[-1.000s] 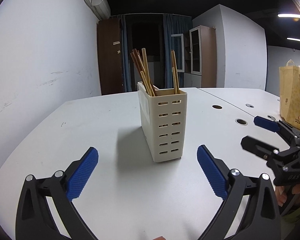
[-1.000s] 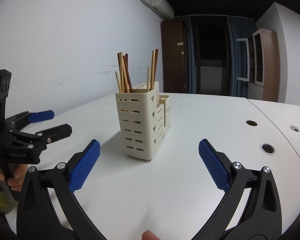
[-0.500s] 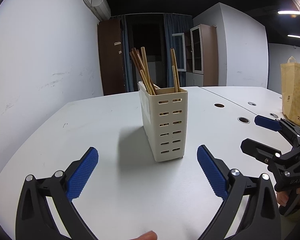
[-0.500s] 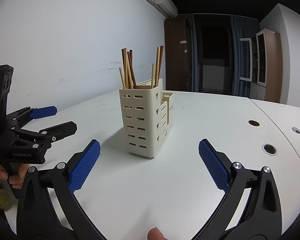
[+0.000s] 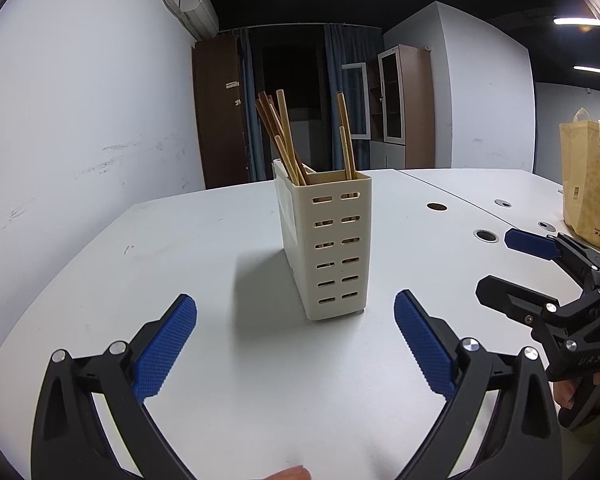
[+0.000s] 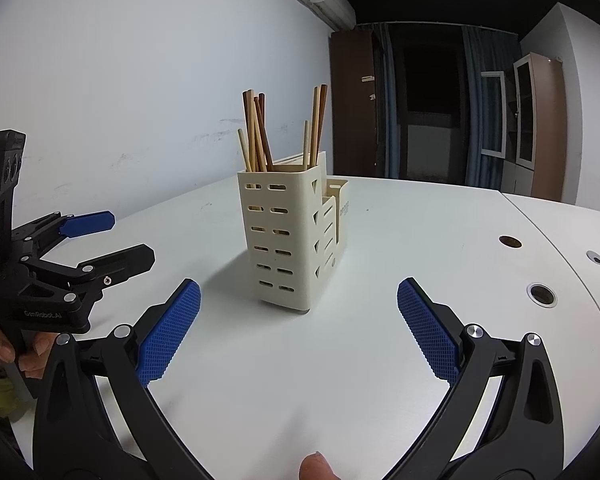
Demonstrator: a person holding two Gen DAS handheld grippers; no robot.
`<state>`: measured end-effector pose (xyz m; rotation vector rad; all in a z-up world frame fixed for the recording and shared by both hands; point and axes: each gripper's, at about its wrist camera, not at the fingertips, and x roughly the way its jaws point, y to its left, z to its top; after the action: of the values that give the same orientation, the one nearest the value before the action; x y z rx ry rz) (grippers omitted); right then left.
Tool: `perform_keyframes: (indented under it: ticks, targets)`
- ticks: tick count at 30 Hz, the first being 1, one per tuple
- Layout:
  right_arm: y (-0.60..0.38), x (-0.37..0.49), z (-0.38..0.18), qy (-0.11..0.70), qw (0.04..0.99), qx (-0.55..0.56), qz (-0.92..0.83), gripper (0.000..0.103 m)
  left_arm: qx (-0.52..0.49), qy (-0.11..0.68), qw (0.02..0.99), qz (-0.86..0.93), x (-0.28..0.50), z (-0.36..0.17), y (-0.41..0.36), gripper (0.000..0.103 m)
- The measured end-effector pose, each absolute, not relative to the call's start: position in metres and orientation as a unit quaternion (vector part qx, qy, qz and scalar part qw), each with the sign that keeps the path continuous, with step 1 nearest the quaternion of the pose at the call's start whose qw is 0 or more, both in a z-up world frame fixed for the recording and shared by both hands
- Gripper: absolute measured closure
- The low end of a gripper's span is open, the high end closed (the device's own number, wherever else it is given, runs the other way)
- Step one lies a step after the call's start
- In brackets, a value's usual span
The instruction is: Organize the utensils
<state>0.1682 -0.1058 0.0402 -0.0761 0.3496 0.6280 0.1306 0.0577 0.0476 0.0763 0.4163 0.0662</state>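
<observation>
Fingers of left gripper and right gripper still spread, empty, nearer the chopstick holder.

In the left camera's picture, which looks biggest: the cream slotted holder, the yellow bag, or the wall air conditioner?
1. Cream slotted plastic holder, nearest the camera.
2. Yellow bag, partly cut off.
3. White wall air conditioner, far away.

Cream utensil holder at 12 o'clock, patterned with rows of small slots; triangular cut-outs along its side in the right wrist view. Tan and reddish-brown chopsticks inside. White table, grey-rimmed dark holes at 2 o'clock. Black left gripper and right gripper, blue cross-hatched pads. Yellow bag at 3 o'clock. White walls, brown cabinets, blue curtains.
</observation>
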Motion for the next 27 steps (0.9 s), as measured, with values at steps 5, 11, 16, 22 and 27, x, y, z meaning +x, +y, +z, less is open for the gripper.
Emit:
perform_keyframes:
  ticks: [5, 11, 16, 22, 27]
  targets:
    - [-0.1049, 0.1684, 0.0389, 0.171, 0.935, -0.038, 0.308, 0.008, 0.034, 0.197, 0.979, 0.040, 0.1286, 0.0488, 0.0592, 0.006]
    - [-0.1061, 0.1684, 0.0387, 0.173, 0.935, -0.036, 0.308, 0.008, 0.031, 0.197, 0.979, 0.036, 0.1279, 0.0484, 0.0599, 0.006]
    - [-0.1063, 0.1686, 0.0392, 0.175, 0.934, -0.034, 0.310, 0.008, 0.026, 0.200, 0.979, 0.027, 0.1289, 0.0472, 0.0600, 0.006]
    - [-0.1053, 0.1686, 0.0384, 0.177, 0.933, -0.035, 0.311, 0.008, 0.025, 0.201, 0.979, 0.027, 0.1296, 0.0470, 0.0595, 0.006]
    - [-0.1054, 0.1683, 0.0384, 0.177, 0.933, -0.035, 0.311, 0.008, 0.026, 0.203, 0.979, 0.026, 0.1300, 0.0471, 0.0588, 0.006]
